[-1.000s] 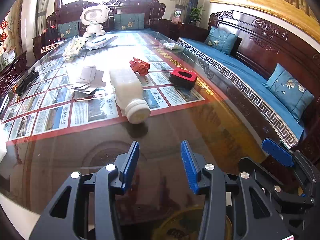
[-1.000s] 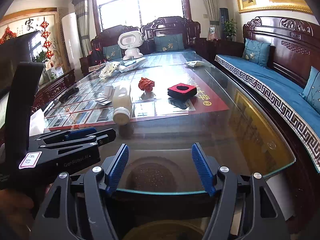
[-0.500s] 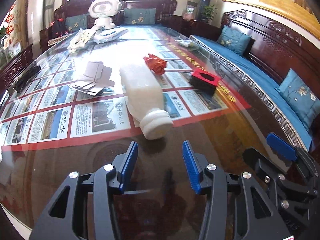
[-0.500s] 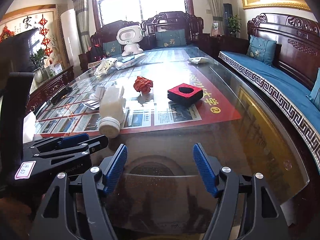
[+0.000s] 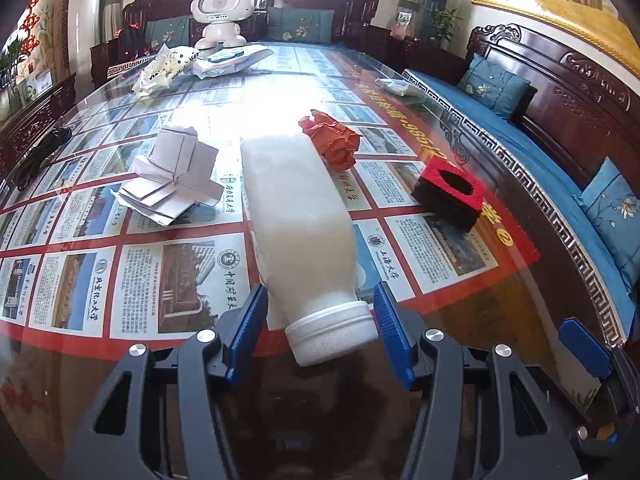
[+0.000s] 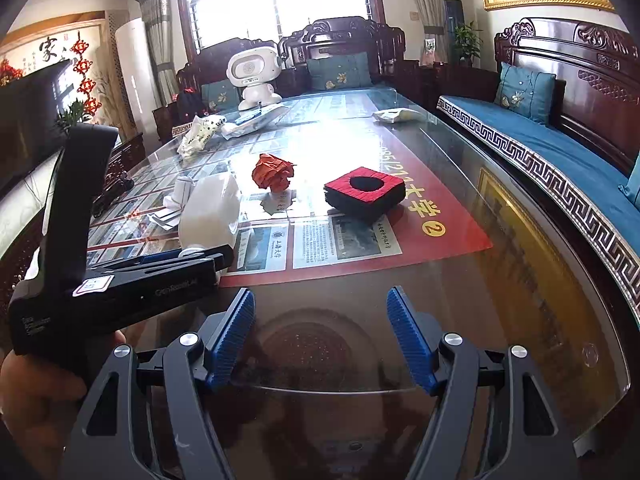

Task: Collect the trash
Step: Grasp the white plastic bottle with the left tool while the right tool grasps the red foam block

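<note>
My left gripper (image 5: 320, 328) is wide open around the cap of the white bottle (image 5: 296, 216) lying mid-frame. My right gripper (image 6: 320, 336), bottom of the frame, is open and empty.

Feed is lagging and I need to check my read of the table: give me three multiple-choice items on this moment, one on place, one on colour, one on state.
1. Where is the cap end of the white plastic bottle?
A. between the left claw fingers
B. beside the white robot toy
C. on the blue sofa

2. What colour is the crumpled paper ball?
A. green
B. orange-red
C. black

3. How is the right claw?
A. shut on the bottle
B. shut on paper
C. open, holding nothing

Answers: 1 A, the cap sits between the blue pads; 2 B, orange-red in both views; 3 C, only glass table shows between its spread fingers.
</note>
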`<state>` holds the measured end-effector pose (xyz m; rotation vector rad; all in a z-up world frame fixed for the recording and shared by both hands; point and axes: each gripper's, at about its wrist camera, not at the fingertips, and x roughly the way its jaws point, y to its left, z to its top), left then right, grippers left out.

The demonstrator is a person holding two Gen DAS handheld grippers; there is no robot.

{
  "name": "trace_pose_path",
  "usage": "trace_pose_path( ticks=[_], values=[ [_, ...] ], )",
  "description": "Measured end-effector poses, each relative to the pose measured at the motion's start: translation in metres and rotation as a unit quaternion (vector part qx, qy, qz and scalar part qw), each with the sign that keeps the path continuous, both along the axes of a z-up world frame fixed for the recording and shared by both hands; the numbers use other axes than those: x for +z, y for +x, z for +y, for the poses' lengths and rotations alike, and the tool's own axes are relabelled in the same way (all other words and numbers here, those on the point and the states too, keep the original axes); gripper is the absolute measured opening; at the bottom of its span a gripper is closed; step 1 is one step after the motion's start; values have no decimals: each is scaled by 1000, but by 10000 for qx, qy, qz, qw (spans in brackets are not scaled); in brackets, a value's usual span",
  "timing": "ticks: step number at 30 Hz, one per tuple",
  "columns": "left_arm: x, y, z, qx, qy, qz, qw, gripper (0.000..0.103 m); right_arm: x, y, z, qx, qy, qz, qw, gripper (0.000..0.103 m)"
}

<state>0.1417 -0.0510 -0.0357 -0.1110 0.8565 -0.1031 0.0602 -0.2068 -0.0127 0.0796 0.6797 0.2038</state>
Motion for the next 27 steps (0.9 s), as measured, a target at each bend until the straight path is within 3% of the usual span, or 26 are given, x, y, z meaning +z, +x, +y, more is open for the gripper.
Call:
trace_pose_path(
  ticks=[17, 27],
  values=[
    [-3, 11, 11, 80, -168, 137, 9997, 46, -3, 21, -1, 39, -28, 70, 10000, 67],
    [-1, 12, 11, 88, -215, 152, 9996, 46, 8, 69, 1, 52, -52, 59, 10000, 65]
  ],
)
